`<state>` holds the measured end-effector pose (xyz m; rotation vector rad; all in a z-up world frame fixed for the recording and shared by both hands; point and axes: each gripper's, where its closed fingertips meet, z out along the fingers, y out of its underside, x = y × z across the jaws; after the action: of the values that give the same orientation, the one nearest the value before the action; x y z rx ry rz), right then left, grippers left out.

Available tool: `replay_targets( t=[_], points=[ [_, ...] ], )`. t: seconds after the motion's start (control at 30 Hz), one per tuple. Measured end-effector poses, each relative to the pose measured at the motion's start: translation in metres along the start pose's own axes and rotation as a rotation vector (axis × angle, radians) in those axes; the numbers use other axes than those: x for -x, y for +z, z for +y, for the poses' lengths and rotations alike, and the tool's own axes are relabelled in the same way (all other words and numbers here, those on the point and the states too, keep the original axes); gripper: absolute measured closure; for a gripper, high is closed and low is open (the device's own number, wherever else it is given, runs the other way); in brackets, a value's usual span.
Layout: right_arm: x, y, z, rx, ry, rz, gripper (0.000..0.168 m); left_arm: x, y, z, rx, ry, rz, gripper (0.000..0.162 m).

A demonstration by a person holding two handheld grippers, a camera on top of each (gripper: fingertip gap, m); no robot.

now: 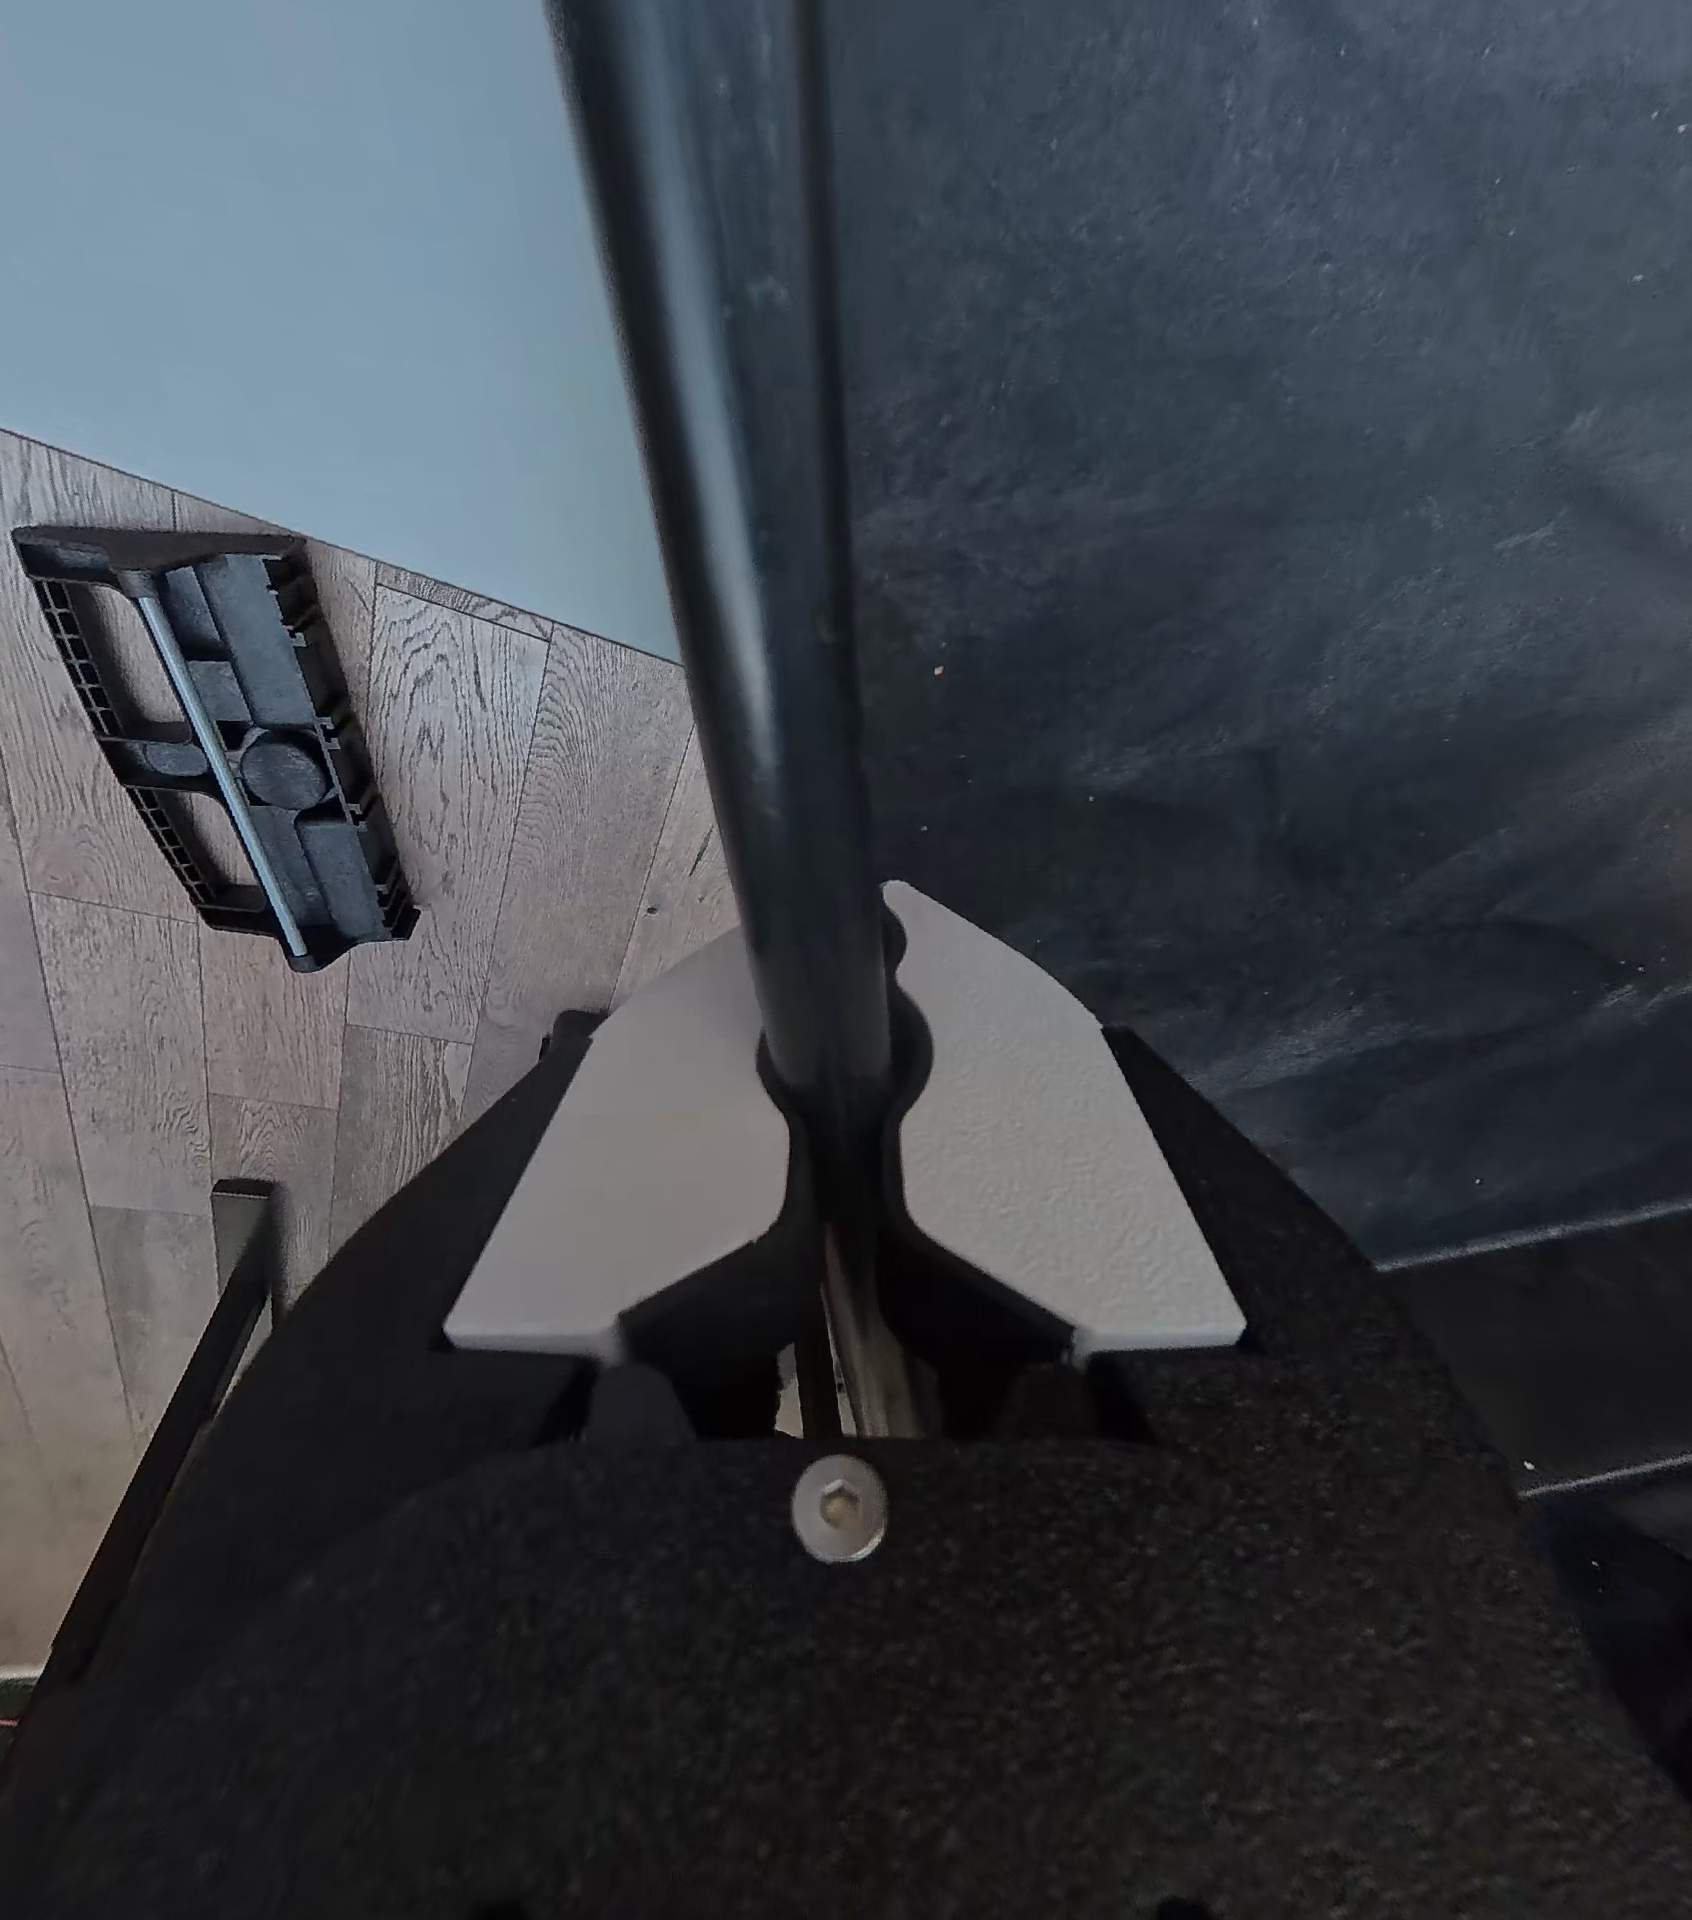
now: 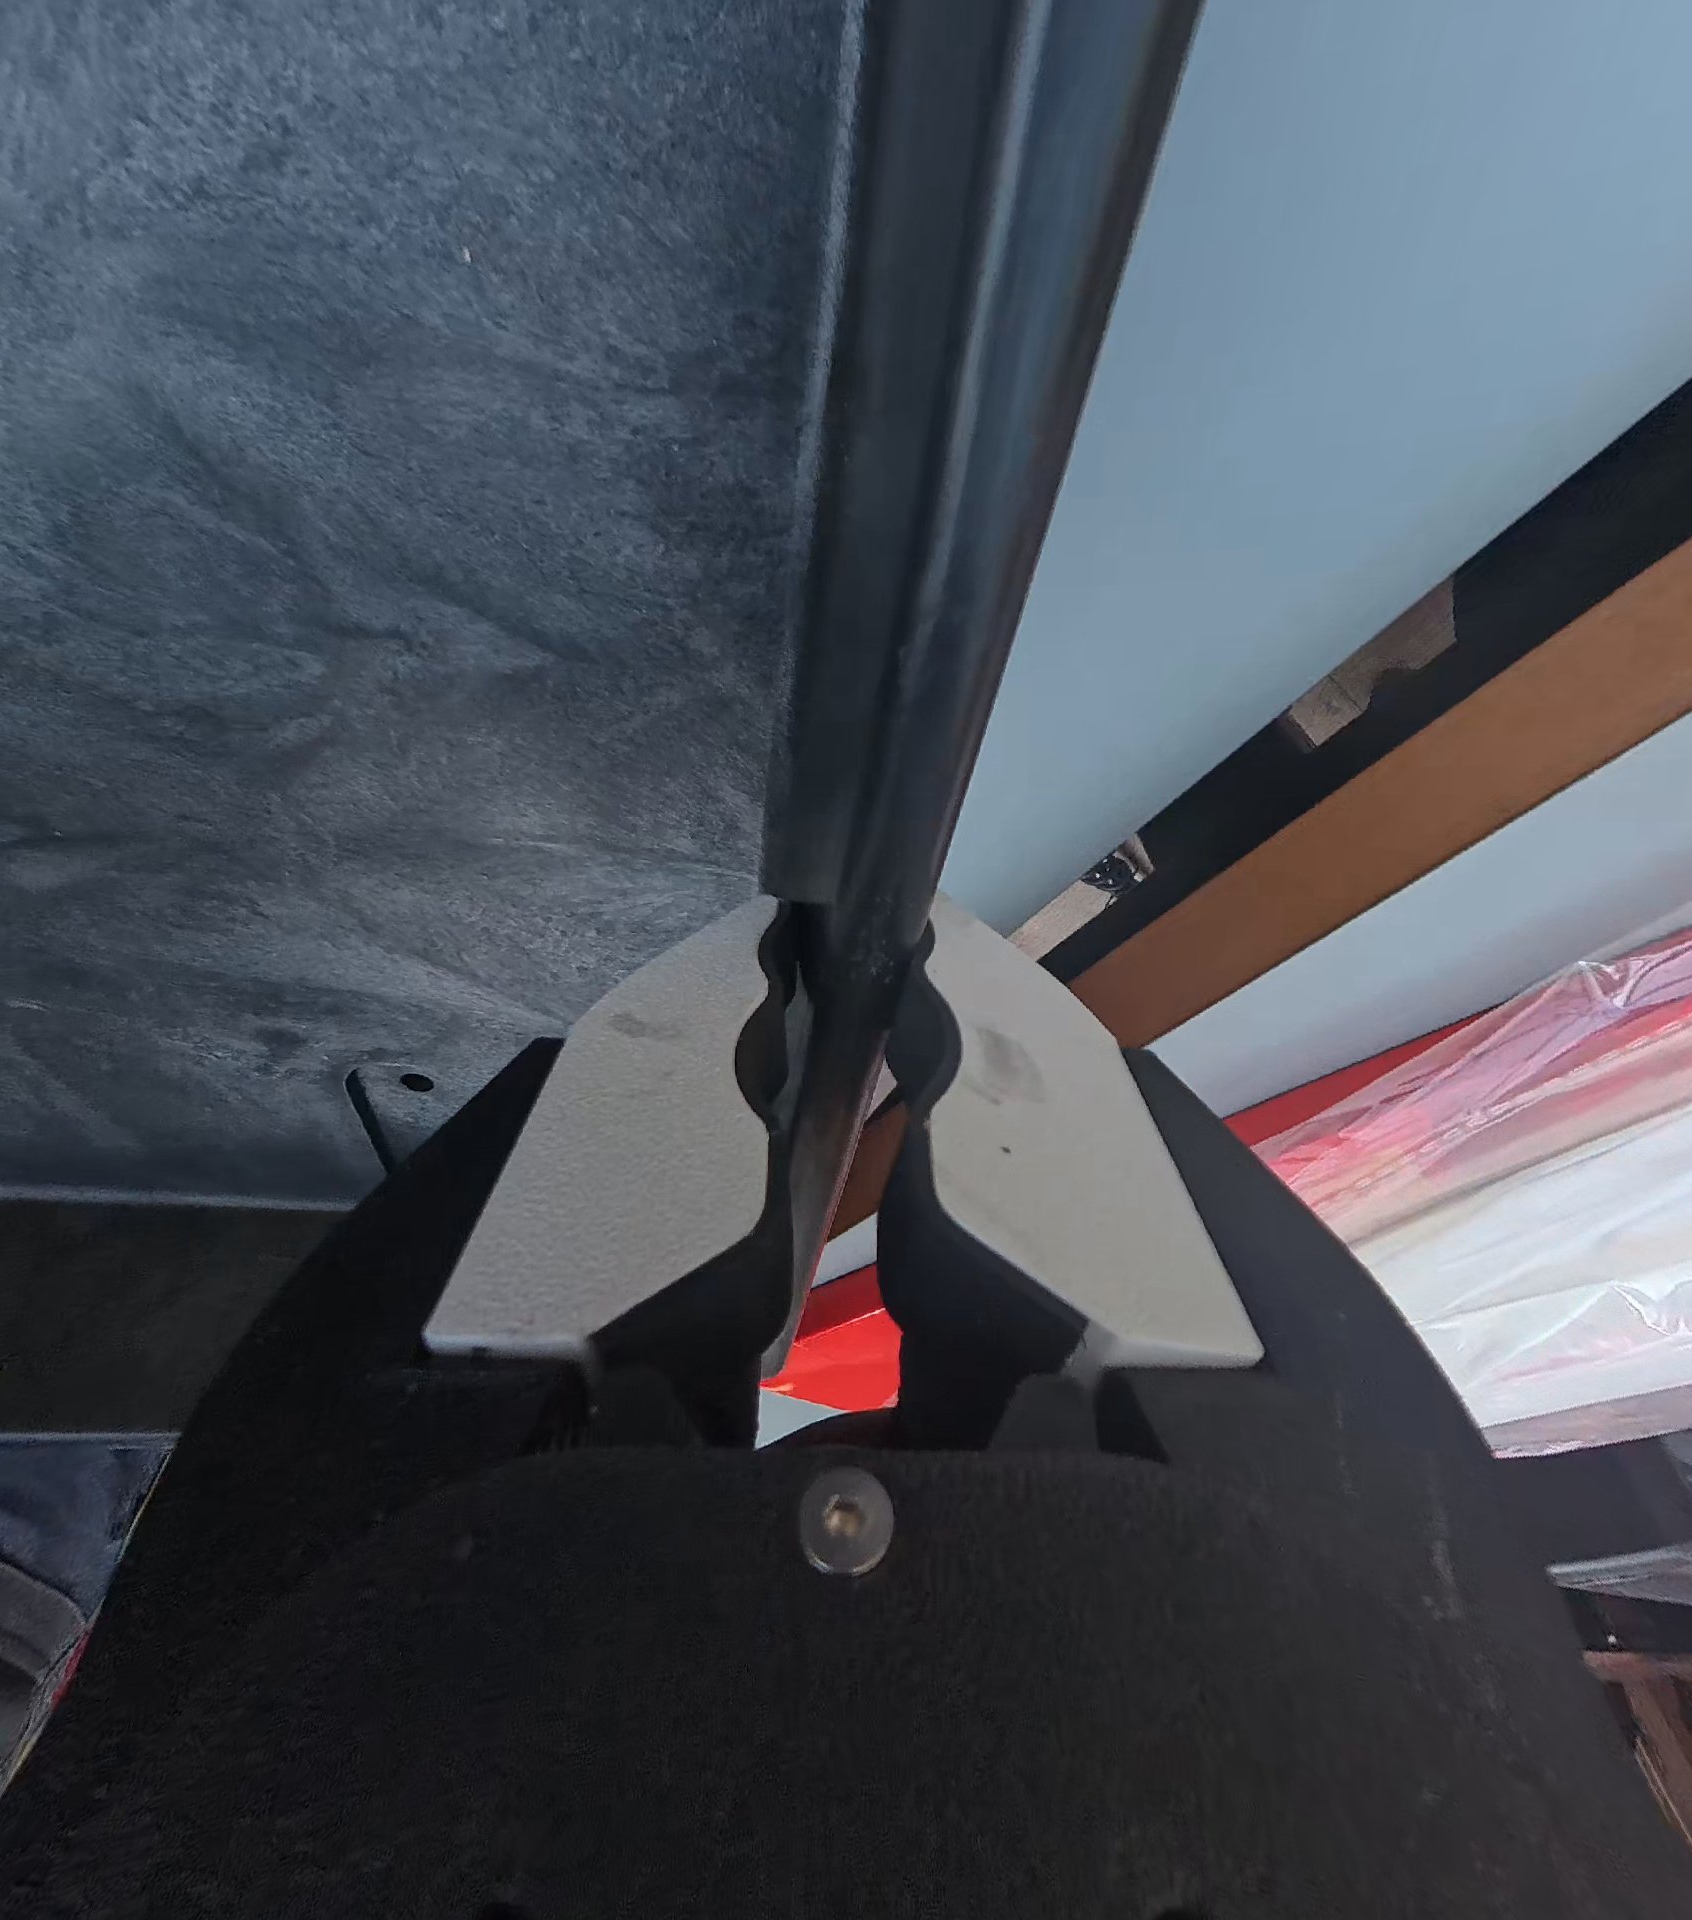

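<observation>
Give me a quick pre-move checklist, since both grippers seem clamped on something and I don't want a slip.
1. Left gripper closed on the dark round bar: ok.
2. Right gripper closed on the dark frame edge: ok, though it sits askew between the jaws.
3. Dark suede-like panel beside the bar, free of snags: cannot tell.
4. Black plastic part lying on the wood floor, apart from the bar: ok.
5. Red plastic-wrapped item clear of the right gripper: cannot tell.

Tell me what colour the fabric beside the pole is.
Dark blue-grey, suede-like fabric; right wrist view shows it best.
</observation>
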<state>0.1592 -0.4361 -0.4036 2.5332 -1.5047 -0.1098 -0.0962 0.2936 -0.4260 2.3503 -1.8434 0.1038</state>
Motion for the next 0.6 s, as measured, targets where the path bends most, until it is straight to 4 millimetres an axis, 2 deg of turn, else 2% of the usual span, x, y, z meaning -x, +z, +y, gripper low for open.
replay_targets(
  t=[0.1,0.27,0.6],
  points=[
    [-0.0118,0.0016,0.0046,0.001,0.005,-0.009,0.153,-0.0121,-0.0021,-0.0029,0.000,0.012,-0.003,0.155],
    [-0.0135,0.0020,0.0047,-0.014,-0.014,-0.036,0.154,-0.0130,-0.0042,-0.0097,0.001,-0.010,-0.016,0.155],
    [-0.0124,0.0020,0.0043,-0.027,-0.025,-0.042,0.154,-0.0124,0.0009,-0.0072,0.006,-0.041,-0.013,0.155]
  ],
)
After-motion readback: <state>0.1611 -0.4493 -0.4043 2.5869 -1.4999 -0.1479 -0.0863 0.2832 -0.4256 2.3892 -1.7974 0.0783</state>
